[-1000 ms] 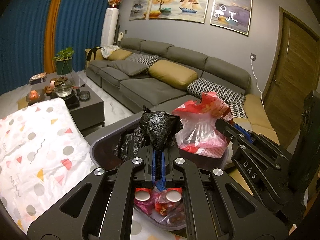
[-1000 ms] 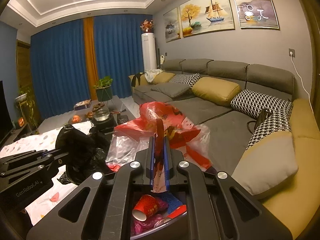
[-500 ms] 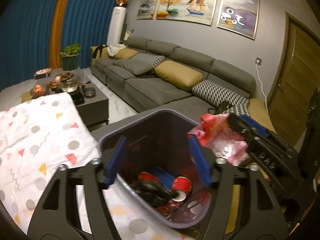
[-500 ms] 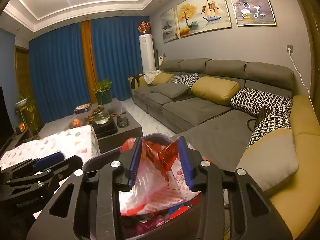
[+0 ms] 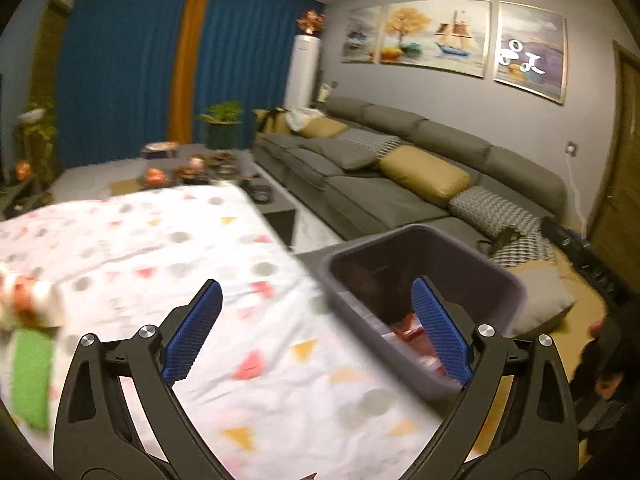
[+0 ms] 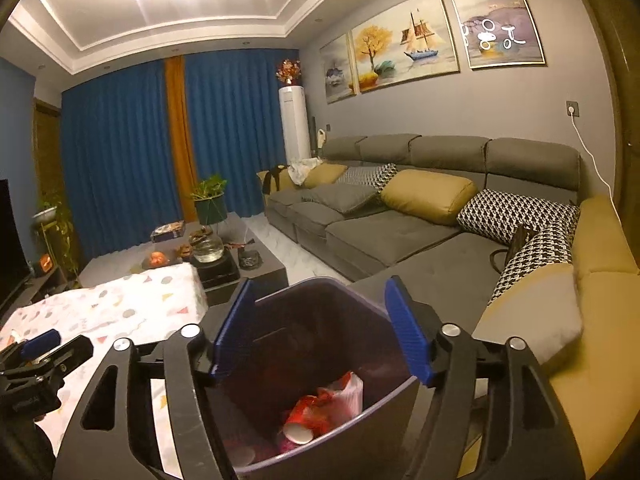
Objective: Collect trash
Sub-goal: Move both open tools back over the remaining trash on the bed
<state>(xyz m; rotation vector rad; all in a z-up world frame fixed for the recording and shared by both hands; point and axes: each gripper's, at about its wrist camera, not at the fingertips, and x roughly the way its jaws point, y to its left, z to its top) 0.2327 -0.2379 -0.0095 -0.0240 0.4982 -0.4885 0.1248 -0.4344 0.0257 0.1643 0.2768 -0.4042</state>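
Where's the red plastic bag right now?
In the right wrist view, the red plastic bag lies inside the trash bin, low centre, beside a paper cup.

In the left wrist view the patterned cloth (image 5: 168, 264) over the bench is smeared by motion, and at its left edge a green and orange-white item (image 5: 28, 344) is too blurred to identify and is cut off by the picture's edge. The purple trash bin (image 5: 424, 256) hides most of its contents behind its near wall and the left gripper's (image 5: 316, 332) right finger. In the right wrist view the bin's (image 6: 320, 292) bottom is cropped, and the red-and-white wrappers (image 6: 324, 408) inside cannot be told apart.
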